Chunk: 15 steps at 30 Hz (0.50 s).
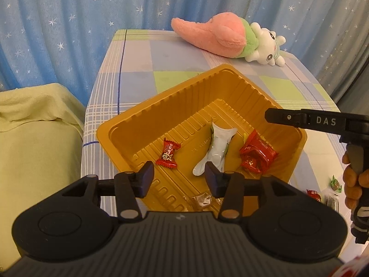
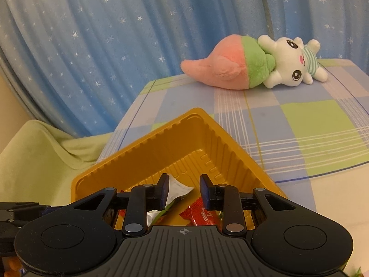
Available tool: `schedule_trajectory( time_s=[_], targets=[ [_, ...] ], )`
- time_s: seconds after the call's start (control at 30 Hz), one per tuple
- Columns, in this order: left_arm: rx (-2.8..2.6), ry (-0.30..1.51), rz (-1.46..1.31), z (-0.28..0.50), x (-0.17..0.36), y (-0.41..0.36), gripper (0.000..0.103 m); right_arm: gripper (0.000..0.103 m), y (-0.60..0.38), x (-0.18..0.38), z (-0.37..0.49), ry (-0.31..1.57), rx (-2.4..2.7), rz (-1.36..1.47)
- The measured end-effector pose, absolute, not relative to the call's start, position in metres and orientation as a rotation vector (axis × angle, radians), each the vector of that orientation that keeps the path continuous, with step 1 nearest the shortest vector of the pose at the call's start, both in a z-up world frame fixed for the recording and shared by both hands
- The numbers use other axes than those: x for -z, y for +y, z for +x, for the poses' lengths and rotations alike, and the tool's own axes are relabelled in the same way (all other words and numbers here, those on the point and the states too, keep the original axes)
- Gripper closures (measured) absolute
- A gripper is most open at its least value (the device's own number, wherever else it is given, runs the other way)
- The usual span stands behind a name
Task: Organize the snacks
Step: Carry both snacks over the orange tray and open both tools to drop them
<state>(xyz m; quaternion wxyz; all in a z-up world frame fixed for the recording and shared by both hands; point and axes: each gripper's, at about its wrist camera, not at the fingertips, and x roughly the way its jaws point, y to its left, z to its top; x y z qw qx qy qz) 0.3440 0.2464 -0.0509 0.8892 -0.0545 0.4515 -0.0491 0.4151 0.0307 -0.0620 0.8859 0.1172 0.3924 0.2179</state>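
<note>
Both tools hang over a gold plastic tray (image 1: 129, 124) set cornerwise on a checked tablecloth (image 1: 138, 55). In the left wrist view the left gripper (image 1: 179, 175) has its jaws parted with nothing between the pads; beyond them, on the tray floor, a small red candy (image 1: 168, 154) lies at 11 o'clock of the tips, a white sachet (image 1: 218, 147) at 1 o'clock and a crumpled red wrapper (image 1: 257, 153) further round at 2 o'clock. A clear wrapper (image 1: 203, 199) below the right finger is half hidden and hard to read. At 3 o'clock the right gripper (image 1: 268, 115) reaches in from the edge, its tips out of sight behind its own finger, with a hand (image 1: 352, 180) on its grip cut by the frame; loose snacks (image 1: 332, 189) on the cloth beside that hand are too small to identify. From the right wrist view its jaws stand slightly apart and empty, and its body covers most of the sachet and red wrapper. A plush toy (image 2: 253, 67) lies at 12 o'clock.
</note>
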Motion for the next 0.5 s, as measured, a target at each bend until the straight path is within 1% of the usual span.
schedule_trajectory(
  time_s=[0.17, 0.23, 0.27, 0.33, 0.5],
  targets=[
    [0.125, 0.922, -0.111, 0.338, 0.045, 0.245, 0.056, 0.071, 0.025, 0.056, 0.4, 0.821, -0.439, 0.265],
    [0.133, 0.913, -0.108, 0.333, 0.042, 0.243, 0.053, 0.062, 0.02, 0.053, 0.39, 0.817, -0.43, 0.278],
    [0.138, 0.908, -0.107, 0.331, 0.041, 0.242, 0.052, 0.051, 0.017, 0.051, 0.384, 0.809, -0.42, 0.284],
    [0.148, 0.902, -0.105, 0.326, 0.038, 0.24, 0.05, 0.041, 0.011, 0.047, 0.372, 0.788, -0.403, 0.294],
    [0.176, 0.886, -0.103, 0.311, 0.031, 0.232, 0.045, 0.035, -0.005, 0.04, 0.348, 0.788, -0.381, 0.32]
  ],
)
